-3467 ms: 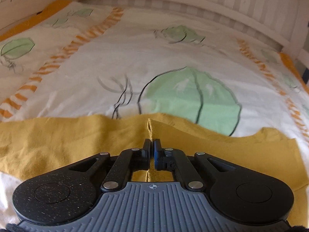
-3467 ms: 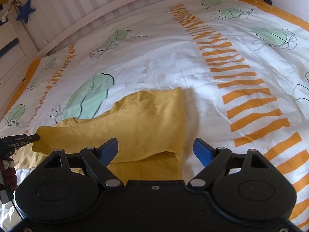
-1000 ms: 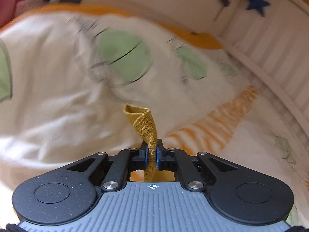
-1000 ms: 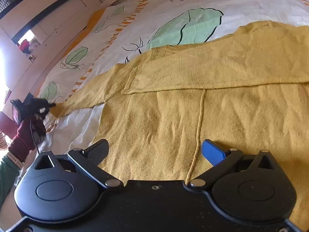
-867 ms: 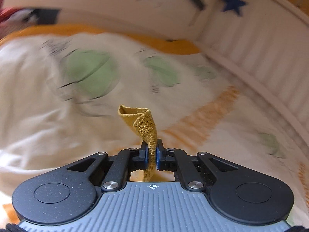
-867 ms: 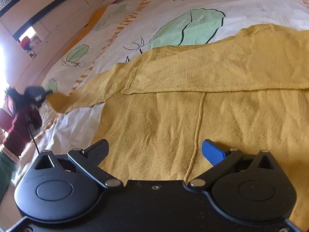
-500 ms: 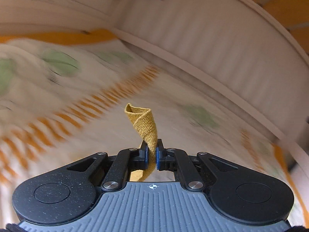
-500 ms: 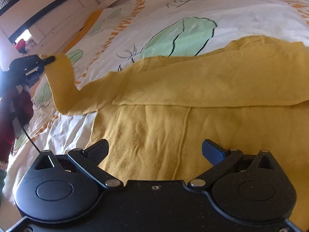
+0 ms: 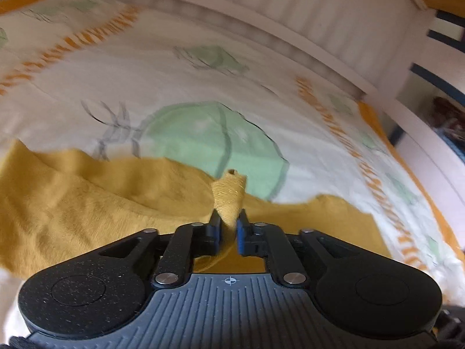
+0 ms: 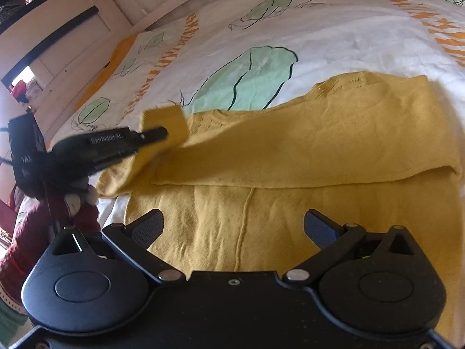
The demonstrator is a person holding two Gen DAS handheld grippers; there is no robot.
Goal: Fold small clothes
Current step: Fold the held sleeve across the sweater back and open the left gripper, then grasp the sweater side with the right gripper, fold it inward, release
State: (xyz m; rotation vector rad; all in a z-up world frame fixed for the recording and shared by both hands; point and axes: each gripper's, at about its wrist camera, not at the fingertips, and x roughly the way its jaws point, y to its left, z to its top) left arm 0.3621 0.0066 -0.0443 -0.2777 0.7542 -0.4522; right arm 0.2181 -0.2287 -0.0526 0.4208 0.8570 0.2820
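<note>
Left gripper (image 9: 229, 225) jaws opening, yellow sleeve end (image 9: 229, 195) between them, over sweater (image 10: 305, 151) on bedspread (image 10: 334, 29). Right gripper (image 10: 232, 226) wide, empty, low above sweater's near half. Open bedspread beyond far edge up to white bed rail (image 9: 261, 20). Left view blurred; sweater's near edge hidden under gripper bodies. Red sleeve (image 10: 35, 232) cut off at frame.

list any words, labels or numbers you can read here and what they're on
Embossed lettering on the side of the left tongs, seen from the right wrist view: blurred, not readable.
Yellow sweater, bedspread: no text.
Crosshair mark, not text, on the left tongs' grey body.
</note>
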